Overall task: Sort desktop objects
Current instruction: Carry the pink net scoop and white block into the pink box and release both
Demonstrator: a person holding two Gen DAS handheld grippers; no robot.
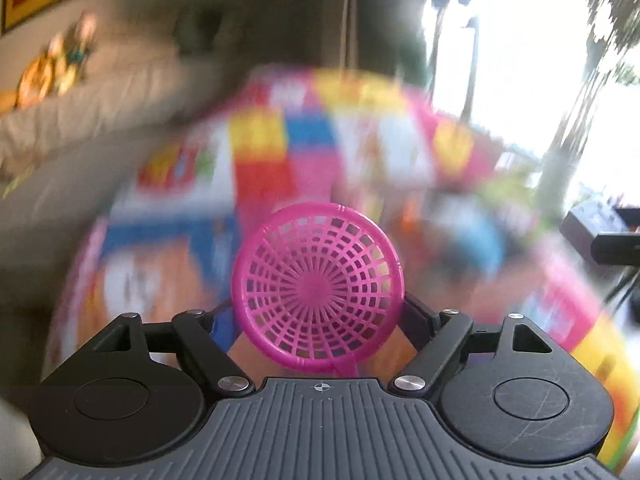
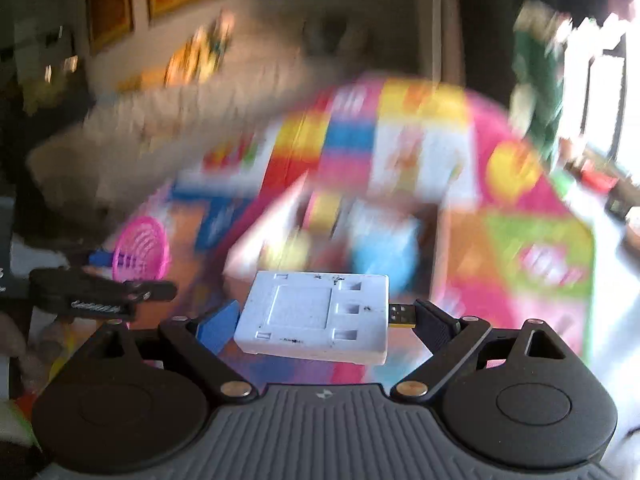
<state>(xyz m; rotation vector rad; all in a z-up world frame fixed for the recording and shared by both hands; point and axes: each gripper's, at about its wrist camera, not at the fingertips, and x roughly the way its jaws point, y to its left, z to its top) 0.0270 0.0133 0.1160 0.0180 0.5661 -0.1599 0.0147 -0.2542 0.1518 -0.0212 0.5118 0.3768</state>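
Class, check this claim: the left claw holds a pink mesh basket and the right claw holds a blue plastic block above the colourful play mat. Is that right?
Not quite. The right claw holds a white plastic block, not a blue one, as the right wrist view shows. The left claw does hold the pink mesh basket above the colourful play mat.

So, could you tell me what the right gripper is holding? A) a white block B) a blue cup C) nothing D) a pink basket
A: the white block sits clamped between the right gripper's fingers, while the pink basket is in the left gripper.
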